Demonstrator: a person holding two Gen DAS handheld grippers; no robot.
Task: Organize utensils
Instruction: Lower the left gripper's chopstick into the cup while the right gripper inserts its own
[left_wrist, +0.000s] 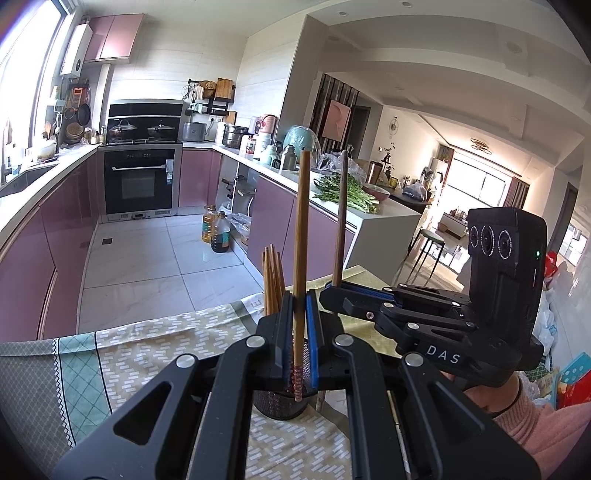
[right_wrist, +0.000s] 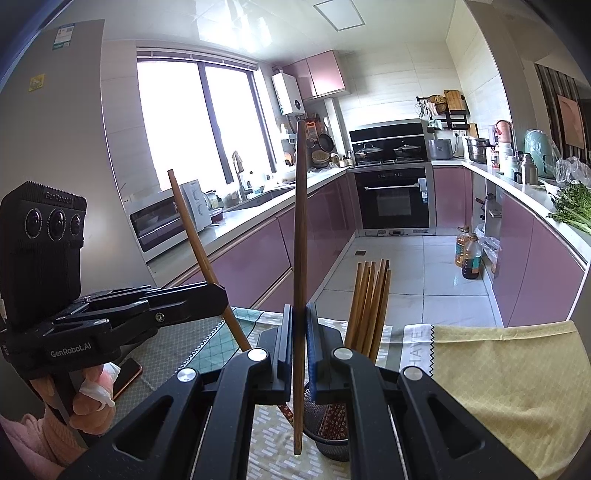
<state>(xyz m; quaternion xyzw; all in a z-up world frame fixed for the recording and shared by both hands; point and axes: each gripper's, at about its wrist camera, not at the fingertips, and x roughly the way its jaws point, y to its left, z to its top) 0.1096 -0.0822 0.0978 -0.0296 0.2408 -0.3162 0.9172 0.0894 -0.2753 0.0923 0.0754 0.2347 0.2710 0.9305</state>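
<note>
Left gripper (left_wrist: 299, 325) clamped on one chopstick (left_wrist: 300, 258), upright, patterned tip just over the mesh holder (left_wrist: 280, 404), apparently lined up for dropping in. Right gripper (right_wrist: 299, 328) likewise clenched on a second chopstick (right_wrist: 300, 258), vertical, tip beside the holder's rim. Both held high on the shaft, probably for tip clearance. Behind: bundle of chopsticks (right_wrist: 369, 306) already standing in holder. Patterned tablecloth (left_wrist: 147, 350) beneath. Further off: kitchen counters, oven (left_wrist: 140, 181).

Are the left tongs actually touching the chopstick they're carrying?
Touching. In the left wrist view, the left tongs are closed on the chopstick, both blue pads pressed against its shaft with no gap, holding it upright over the mesh holder.
</note>
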